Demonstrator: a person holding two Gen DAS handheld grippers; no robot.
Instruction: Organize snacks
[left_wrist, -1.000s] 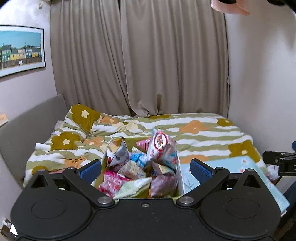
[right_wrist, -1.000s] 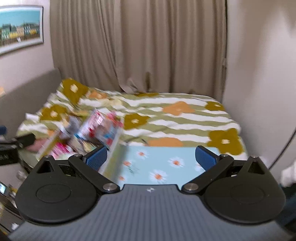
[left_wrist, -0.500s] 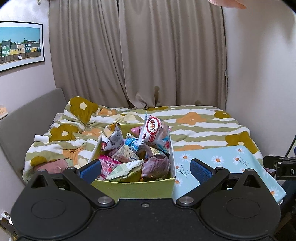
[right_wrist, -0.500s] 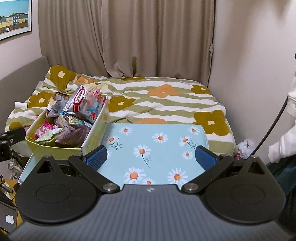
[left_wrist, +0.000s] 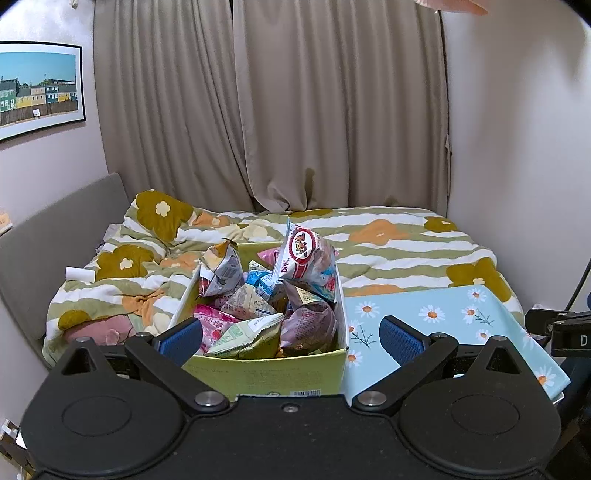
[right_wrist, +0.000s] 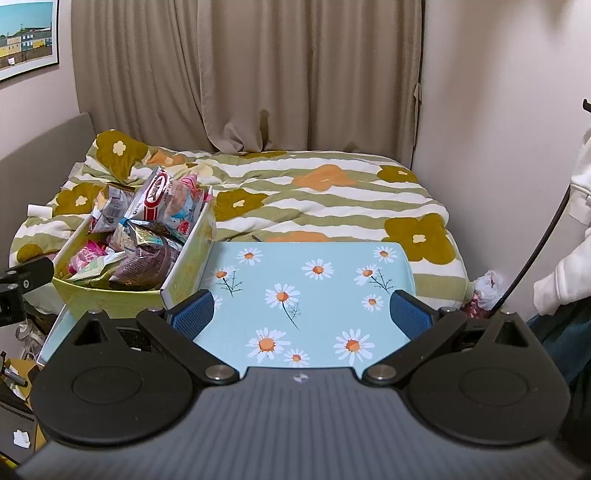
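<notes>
Both grippers are pulling back and steadying: a second ago the right view was blurred and close in on the box, now it is sitting sharp and farther off, with the whole daisy-print tabletop (right_wrist: 314, 291) showing. The left view has backed off too, so the box's near wall is now coming into sight.

The yellow-green box (left_wrist: 266, 373) is sitting at the left edge of the tabletop, heaped with snack packets (left_wrist: 258, 306); a red-and-white bag (left_wrist: 306, 258) is standing tallest, leaning at the box's far right corner. No packet is lying on the rest of the tabletop.

Left gripper (left_wrist: 290, 336) is hovering with its jaws spread wide, holding nothing, lined up on the box. Right gripper (right_wrist: 301, 314) is also gaping and empty, over the bare middle of the tabletop.

Judgement: the camera settling means the hands are just taking position. Packets all in the box fits either a pile waiting to be sorted out or one already gathered in; cannot tell which.
</notes>
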